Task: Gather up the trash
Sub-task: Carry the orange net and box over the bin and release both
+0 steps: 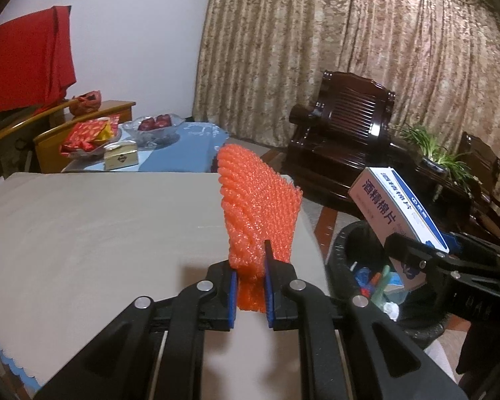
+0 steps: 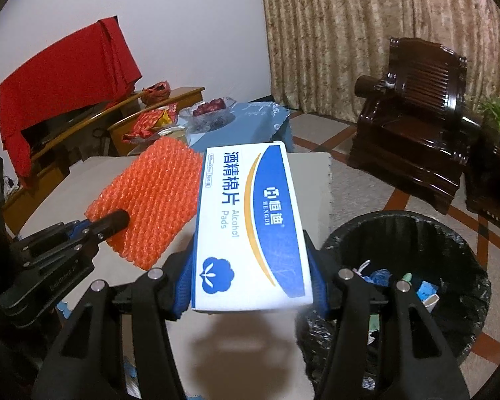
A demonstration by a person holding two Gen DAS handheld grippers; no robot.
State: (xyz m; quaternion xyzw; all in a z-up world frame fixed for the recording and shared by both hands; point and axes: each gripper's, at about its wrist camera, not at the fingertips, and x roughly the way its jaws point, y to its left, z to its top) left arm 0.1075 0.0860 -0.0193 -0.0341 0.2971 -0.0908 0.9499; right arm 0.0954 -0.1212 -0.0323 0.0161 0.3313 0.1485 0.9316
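My left gripper (image 1: 250, 280) is shut on an orange foam net sleeve (image 1: 260, 210) and holds it upright above the beige table (image 1: 100, 233). The sleeve also shows in the right wrist view (image 2: 150, 200), with the left gripper (image 2: 116, 221) at its lower edge. My right gripper (image 2: 251, 280) is shut on a white and blue alcohol pads box (image 2: 250, 220), held above the table's right edge beside the black-lined trash bin (image 2: 450, 233). The box (image 1: 396, 206) and bin (image 1: 343, 243) also show at the right of the left wrist view.
The bin holds several pieces of trash (image 2: 416, 286). A blue-clothed table (image 1: 190, 140) behind carries a glass fruit bowl (image 1: 153, 126) and red packets (image 1: 86, 133). A dark wooden armchair (image 1: 343, 133), potted plants (image 1: 433, 150) and curtains stand at the right.
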